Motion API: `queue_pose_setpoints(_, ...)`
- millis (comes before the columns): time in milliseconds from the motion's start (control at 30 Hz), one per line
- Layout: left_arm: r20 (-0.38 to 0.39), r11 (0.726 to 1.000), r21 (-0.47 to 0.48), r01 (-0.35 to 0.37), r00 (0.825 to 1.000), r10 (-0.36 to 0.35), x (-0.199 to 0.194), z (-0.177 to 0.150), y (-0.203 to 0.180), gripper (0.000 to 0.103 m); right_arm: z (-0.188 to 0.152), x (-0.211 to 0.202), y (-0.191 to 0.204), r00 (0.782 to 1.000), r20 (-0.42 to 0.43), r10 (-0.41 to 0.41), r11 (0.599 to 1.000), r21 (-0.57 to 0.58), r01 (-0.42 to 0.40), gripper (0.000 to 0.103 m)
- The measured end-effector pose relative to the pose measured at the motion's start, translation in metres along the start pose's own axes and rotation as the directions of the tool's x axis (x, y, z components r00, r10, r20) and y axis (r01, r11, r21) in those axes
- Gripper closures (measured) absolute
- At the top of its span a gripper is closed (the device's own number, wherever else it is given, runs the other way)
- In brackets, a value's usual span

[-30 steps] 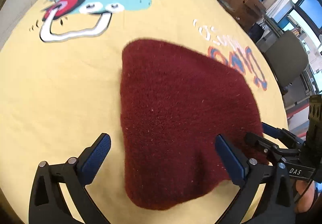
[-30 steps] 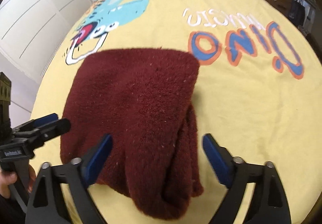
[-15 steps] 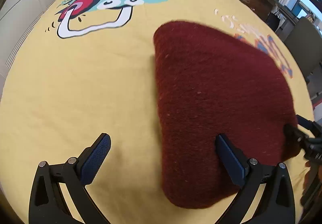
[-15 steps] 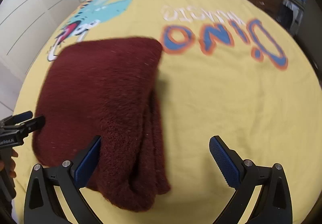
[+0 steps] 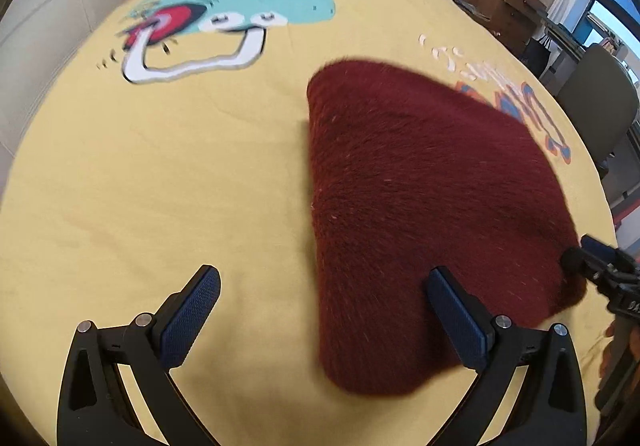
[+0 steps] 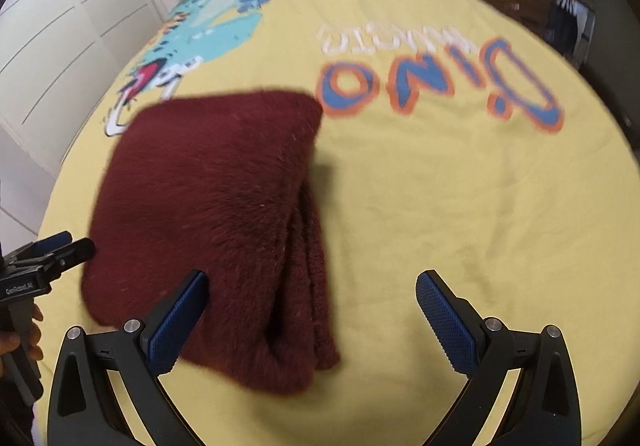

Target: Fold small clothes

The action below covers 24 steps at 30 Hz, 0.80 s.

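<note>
A fuzzy dark-red knitted garment (image 6: 216, 213), folded into a thick pad with its stacked layers showing along the 3 o'clock edge, lies on the yellow bedspread with a cartoon dinosaur print (image 6: 440, 205), likely set down as finished. Your left gripper (image 5: 320, 318) and right gripper (image 6: 310, 320) hover at the garment's 6 o'clock edge, jaws spread wide and empty, apparently because the fold needs no further hold.

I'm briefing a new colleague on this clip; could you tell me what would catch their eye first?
A folded dark-red fuzzy garment lies on a yellow bedspread, its stacked layers showing along one edge. Beyond it the bedspread carries a big teal cartoon dinosaur and blue-and-orange lettering. Both grippers, left and right, are open, holding nothing.
</note>
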<state>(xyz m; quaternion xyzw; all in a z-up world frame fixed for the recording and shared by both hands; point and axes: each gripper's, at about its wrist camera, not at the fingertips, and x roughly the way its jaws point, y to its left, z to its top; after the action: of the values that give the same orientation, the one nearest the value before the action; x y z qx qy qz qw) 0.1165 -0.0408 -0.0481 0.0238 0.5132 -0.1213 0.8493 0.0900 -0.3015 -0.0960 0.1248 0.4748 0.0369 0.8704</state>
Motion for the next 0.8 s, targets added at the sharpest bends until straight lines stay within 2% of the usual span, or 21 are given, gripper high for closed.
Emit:
queue_pose_setpoints(133,0.055,1.0,0.007,0.018,0.998,-0.018,-0.048,-0.007,-0.009,0.001,0.002,-0.057,0.007,0.998,0.067,-0.019,1.0,-0.011,0.019,0.0)
queue_pose_setpoints(267,0.1,0.999,0.007,-0.04,0.994,0.039,-0.099,-0.017,-0.021,0.001,-0.003,-0.112,0.012,0.992,0.125,-0.028,0.999,-0.023,0.031,0.0)
queue_pose_setpoints(400,0.134,0.998,0.006,-0.069,0.989,0.067,-0.14,-0.031,-0.029,0.001,-0.018,-0.157,0.018,0.981,0.176,-0.085,0.995,-0.041,0.094,0.0)
queue_pose_setpoints(567,0.158,0.994,-0.006,-0.109,0.981,0.109,-0.168,-0.053,-0.031,0.001,-0.042,-0.185,0.015,0.97,0.208,-0.127,0.991,-0.022,0.134,0.0)
queue_pose_setpoints(667,0.146,0.991,-0.048,-0.123,0.981,0.129,-0.173,-0.069,-0.025,0.001,-0.054,-0.192,0.013,0.964,0.211,-0.16,0.985,-0.022,0.168,0.0)
queue_pose_setpoints(800,0.132,0.988,-0.042,-0.146,0.98,0.15,-0.171,-0.081,-0.023,0.001,-0.064,-0.196,0.01,0.96,0.205,-0.19,0.98,-0.024,0.199,0.0)
